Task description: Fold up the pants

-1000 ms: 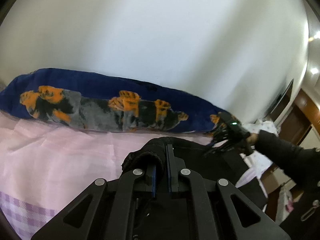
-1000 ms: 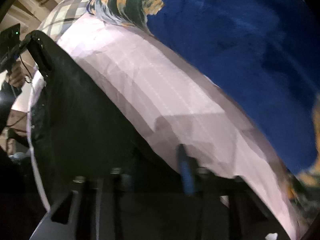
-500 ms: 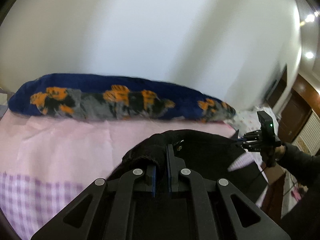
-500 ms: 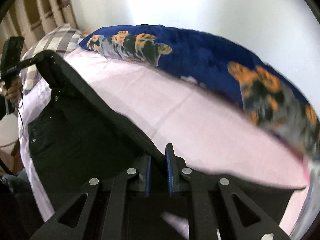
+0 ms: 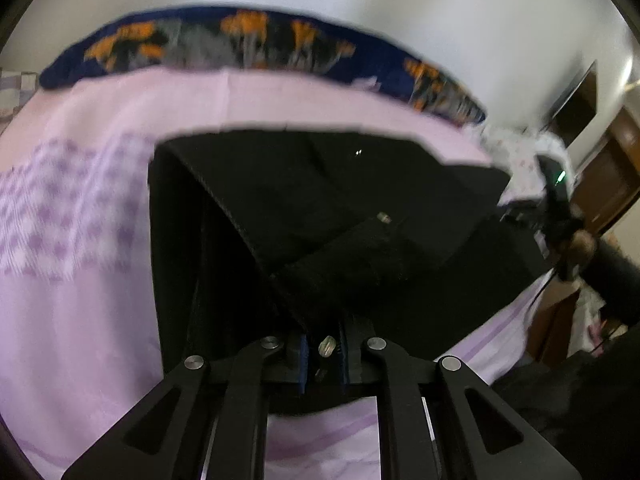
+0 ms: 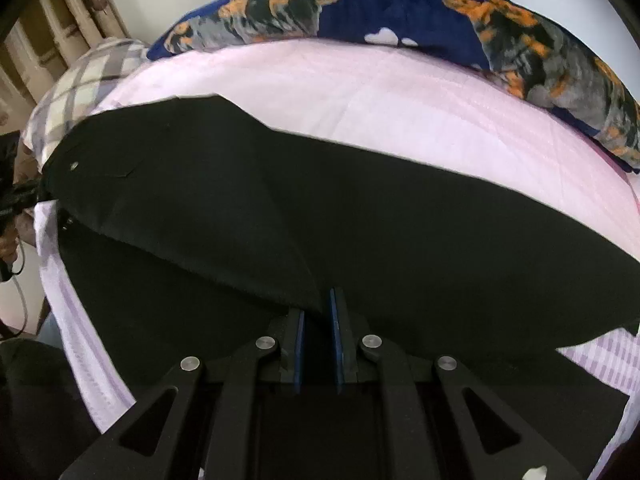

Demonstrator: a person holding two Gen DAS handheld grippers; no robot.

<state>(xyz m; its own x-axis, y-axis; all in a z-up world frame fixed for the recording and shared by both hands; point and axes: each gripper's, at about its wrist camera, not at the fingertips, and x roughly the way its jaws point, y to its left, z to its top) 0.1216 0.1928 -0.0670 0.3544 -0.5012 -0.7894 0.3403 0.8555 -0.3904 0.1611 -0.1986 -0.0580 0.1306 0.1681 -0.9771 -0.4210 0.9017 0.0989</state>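
Black pants [image 5: 340,208] lie folded over on a pink bed sheet [image 5: 100,300]. My left gripper [image 5: 323,344] is shut on the waistband end of the pants, low over the bed. My right gripper [image 6: 316,320] is shut on a fold of the pants [image 6: 360,232] at the other end, with the black cloth spread out ahead of it. The right gripper also shows at the right edge of the left wrist view [image 5: 556,208]. The left gripper shows at the left edge of the right wrist view [image 6: 12,196].
A long blue pillow with orange and grey print [image 6: 400,20] lies along the far side of the bed by the white wall. A checked pillow [image 6: 80,88] lies at the head. A wooden door [image 5: 608,168] stands beyond the bed's right end.
Both grippers have come down toward the bed with the pants, so the lifted cloth now lies folded over itself on the sheet. The left view is blurred by the motion.
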